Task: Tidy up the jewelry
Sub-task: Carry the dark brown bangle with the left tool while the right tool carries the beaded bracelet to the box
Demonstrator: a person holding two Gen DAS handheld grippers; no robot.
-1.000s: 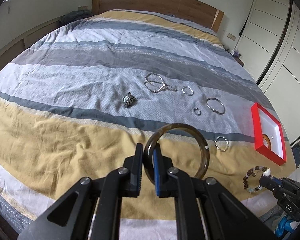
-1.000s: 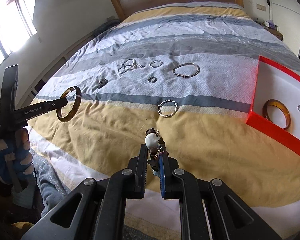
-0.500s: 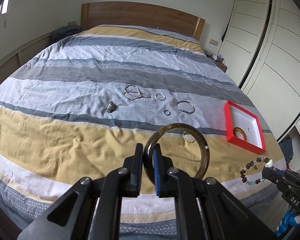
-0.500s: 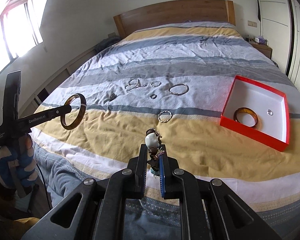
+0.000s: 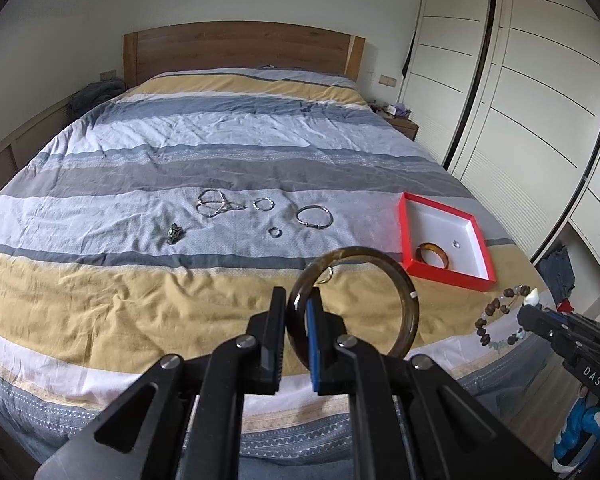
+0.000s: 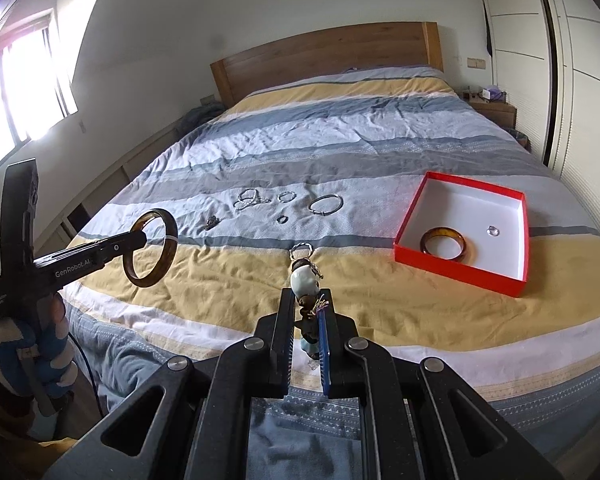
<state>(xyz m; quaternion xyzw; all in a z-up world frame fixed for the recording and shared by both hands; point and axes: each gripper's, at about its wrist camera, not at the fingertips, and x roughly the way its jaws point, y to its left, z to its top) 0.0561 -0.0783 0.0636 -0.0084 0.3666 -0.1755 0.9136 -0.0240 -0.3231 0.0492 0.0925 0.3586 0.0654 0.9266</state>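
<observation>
A: Both tools are loaded. The left gripper [image 5: 296,334] pinches the rim of a dark brown translucent bangle [image 5: 410,312], its loop standing out to the right of the fingers.

B: And the right gripper [image 6: 305,330] is pressed onto a wooden bead bracelet with a pale ceramic charm [image 6: 305,280], poking up between the fingers.

A: Where should they go?

B: Probably the shallow red box with the white lining [image 6: 456,270] on the striped bedcover [image 6: 228,280]. It lies ahead and to the right of both, clearly nearer the right gripper.

A: An amber bangle [image 6: 444,242] already lies inside, near its front wall.
</observation>
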